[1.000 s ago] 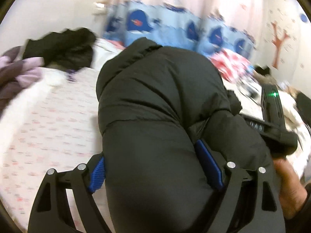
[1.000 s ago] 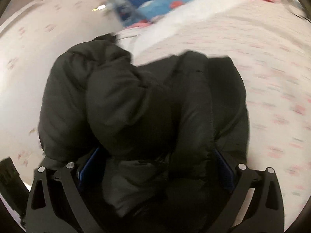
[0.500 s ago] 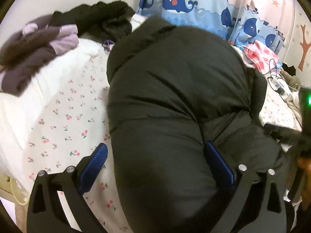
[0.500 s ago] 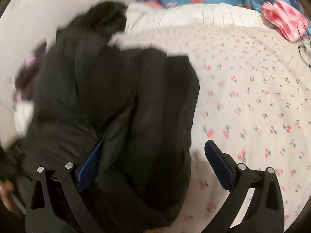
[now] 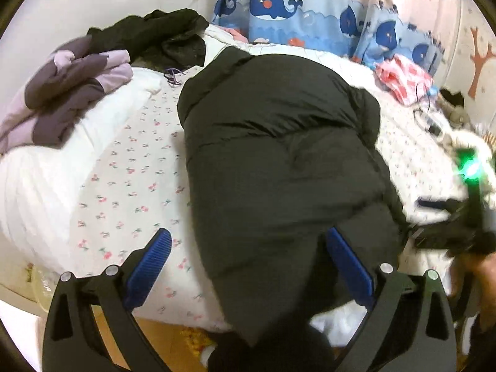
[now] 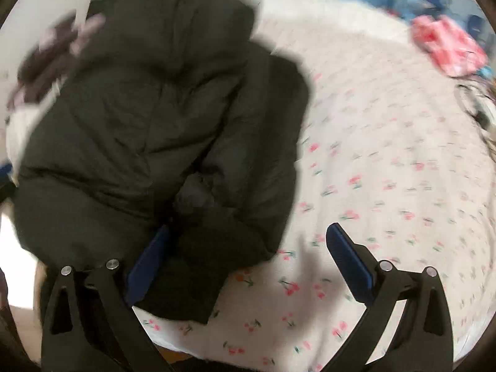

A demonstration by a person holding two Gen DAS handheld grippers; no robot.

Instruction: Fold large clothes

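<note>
A large black puffer jacket [image 5: 279,155] lies folded in a bundle on the cherry-print bed sheet [image 5: 124,179]. Its lower end hangs over the bed's near edge. My left gripper [image 5: 248,257] is open, its jaws wide apart; the jacket's lower end lies between them and nothing is clamped. In the right wrist view the jacket [image 6: 148,130] fills the left half. My right gripper [image 6: 248,257] is open, its left pad beside the jacket's edge and its right pad over bare sheet [image 6: 387,170]. The right gripper's body [image 5: 458,226] shows at the right of the left wrist view.
A purple and lilac garment [image 5: 68,93] and another black garment [image 5: 155,34] lie at the bed's far left. A red-and-white cloth [image 5: 403,80] and cables [image 5: 431,121] lie at the far right. A whale-print curtain [image 5: 294,12] hangs behind. Wooden floor [image 5: 173,325] shows below the bed edge.
Both grippers have let go of the jacket and drawn back. The jacket went from being held up to lying on the bed. The right gripper has shifted right, off the jacket.
</note>
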